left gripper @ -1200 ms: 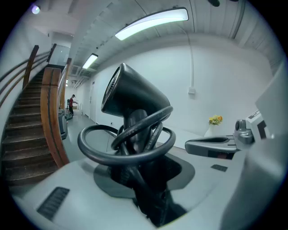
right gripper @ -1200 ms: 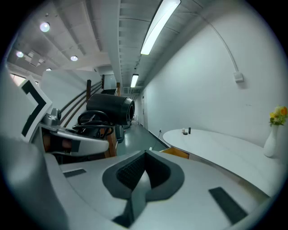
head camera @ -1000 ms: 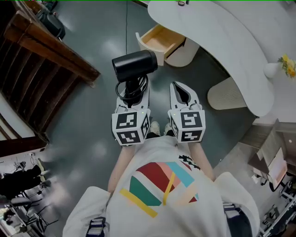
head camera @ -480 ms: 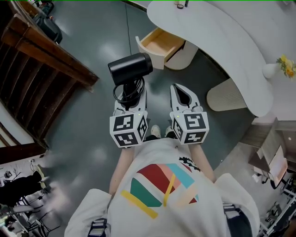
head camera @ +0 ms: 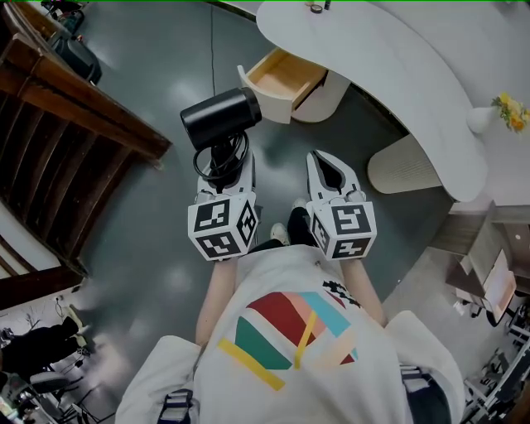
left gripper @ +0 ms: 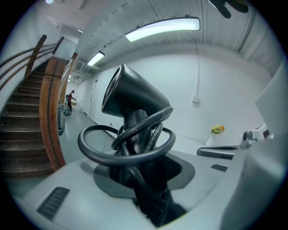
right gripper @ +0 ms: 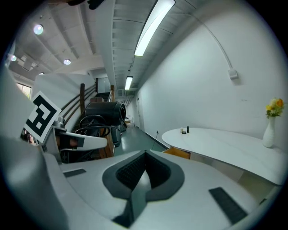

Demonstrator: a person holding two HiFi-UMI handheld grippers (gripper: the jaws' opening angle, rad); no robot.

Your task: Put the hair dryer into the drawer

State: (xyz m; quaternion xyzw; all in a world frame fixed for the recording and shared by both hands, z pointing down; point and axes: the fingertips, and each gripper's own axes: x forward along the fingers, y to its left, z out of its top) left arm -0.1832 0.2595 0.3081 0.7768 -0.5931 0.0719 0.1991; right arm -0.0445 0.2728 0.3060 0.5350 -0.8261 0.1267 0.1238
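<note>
Hanging near open drawer (head camera: 291,70): hair dryer (head camera: 217,118), clenched at handle by left tool (head camera: 222,168); right tool (head camera: 328,164) closed, empty.

— Down on the grey floor (head camera: 149,215) first: what's standing there?

— A curved white desk (head camera: 389,58) sweeps across the upper right, carried on two rounded pedestals: one (head camera: 330,98) under its left end, a beige one (head camera: 406,166) further along the near edge.

— And on the desk?

— A white vase (head camera: 483,122) with yellow flowers, right at the desk's right edge. Two or three small items (head camera: 318,7) sit at the far left end, too small to name.

— That drawer?

— The drawer (head camera: 281,74) is pulled out from beneath the desk's left end, wooden inside showing, hanging over the floor.

— Anything else down there?

— A wooden staircase (head camera: 58,141) along the left, and the person's shoes (head camera: 278,234) planted mid-floor.
</note>
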